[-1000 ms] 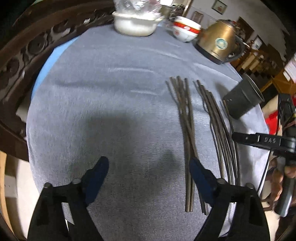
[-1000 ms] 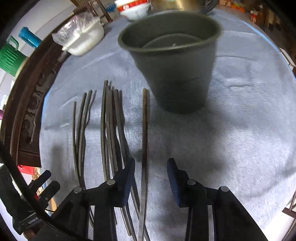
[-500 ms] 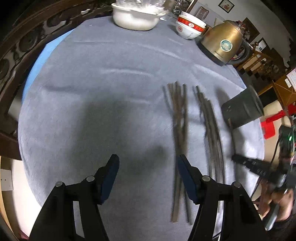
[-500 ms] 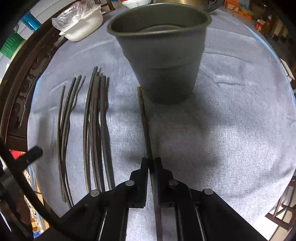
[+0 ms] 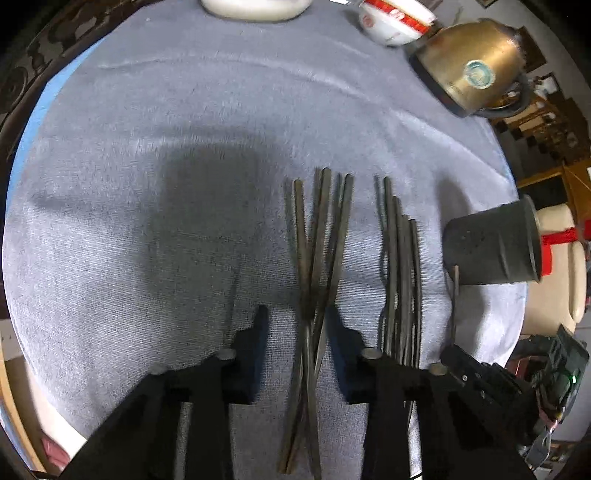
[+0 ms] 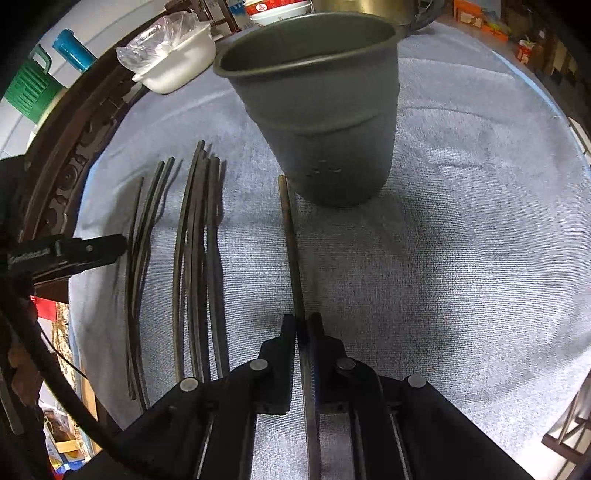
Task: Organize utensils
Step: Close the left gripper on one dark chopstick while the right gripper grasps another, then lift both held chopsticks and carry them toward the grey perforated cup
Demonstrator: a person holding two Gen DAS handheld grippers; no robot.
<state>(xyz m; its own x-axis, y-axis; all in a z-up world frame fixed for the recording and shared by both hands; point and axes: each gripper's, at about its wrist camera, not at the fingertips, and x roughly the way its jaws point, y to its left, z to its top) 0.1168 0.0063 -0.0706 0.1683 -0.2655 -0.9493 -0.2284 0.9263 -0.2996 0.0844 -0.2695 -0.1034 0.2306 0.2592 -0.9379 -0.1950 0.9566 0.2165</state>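
Observation:
Dark chopsticks lie in two bundles on the grey tablecloth. My left gripper (image 5: 297, 321) is open, its jaws on either side of the left bundle (image 5: 317, 251), low over the cloth. The second bundle (image 5: 402, 266) lies just to its right. My right gripper (image 6: 303, 325) is shut on a single chopstick (image 6: 290, 236) whose far tip ends at the base of the upright dark grey cup (image 6: 321, 110). The cup also shows in the left wrist view (image 5: 495, 247). Both bundles show in the right wrist view (image 6: 199, 240), left of the held chopstick.
A brass kettle (image 5: 476, 62), a red-and-white bowl (image 5: 395, 18) and a white dish (image 6: 173, 62) stand at the far side of the table. A carved dark wooden rail (image 6: 74, 155) borders the left. The left gripper (image 6: 74, 251) shows in the right wrist view.
My left gripper moved right and narrowed around the left chopstick bundle. My right gripper closed on the single chopstick beside the cup and now holds it.

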